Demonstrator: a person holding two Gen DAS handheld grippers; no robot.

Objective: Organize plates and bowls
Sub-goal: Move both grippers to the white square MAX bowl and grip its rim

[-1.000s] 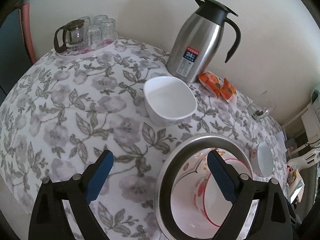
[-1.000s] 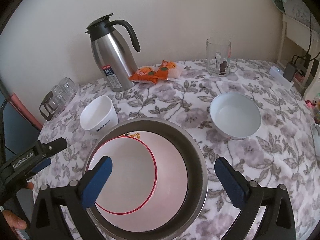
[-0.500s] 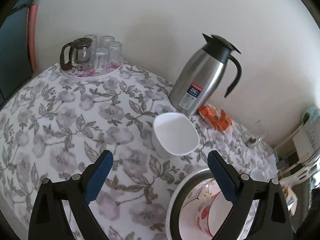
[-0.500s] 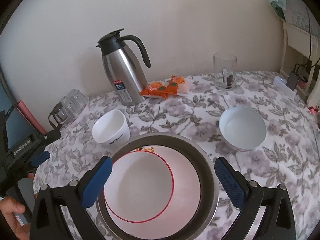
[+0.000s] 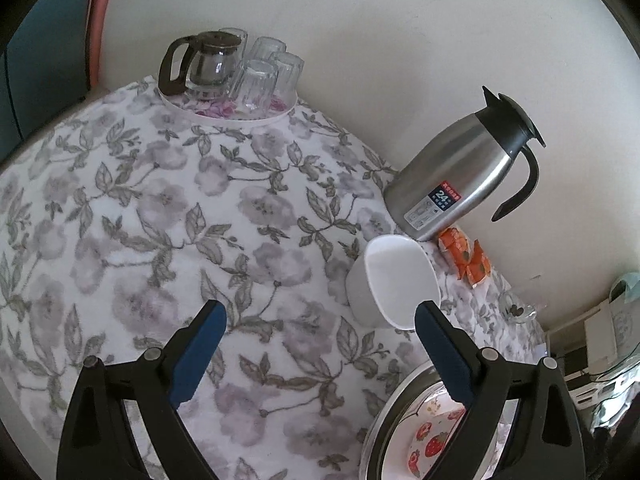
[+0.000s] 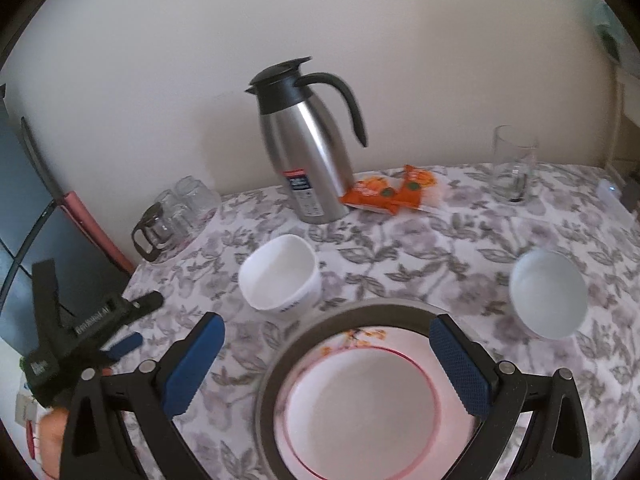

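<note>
A steel basin point(image 6: 276, 360) on the flowered tablecloth holds a red-rimmed white bowl point(image 6: 360, 408); in the left wrist view the basin point(image 5: 384, 420) also shows a strawberry-patterned bowl point(image 5: 430, 438). A squarish white bowl point(image 6: 280, 276) point(image 5: 394, 280) stands behind the basin. A round white bowl point(image 6: 548, 294) sits to the right. My right gripper point(image 6: 326, 364) is open above the basin's near side, empty. My left gripper point(image 5: 320, 354) is open and empty over bare cloth left of the basin; it also appears in the right wrist view point(image 6: 120, 328).
A steel thermos jug point(image 6: 308, 148) point(image 5: 460, 176) stands by the wall with orange snack packets point(image 6: 392, 192) beside it. A glass mug point(image 6: 512, 168) is at the back right. A tray with a glass teapot point(image 5: 200, 64) and several tumblers occupies the left corner.
Both grippers have drawn back and risen from the basin. The left view has swung left, so the basin has slid to its lower right corner. Both stay open.
</note>
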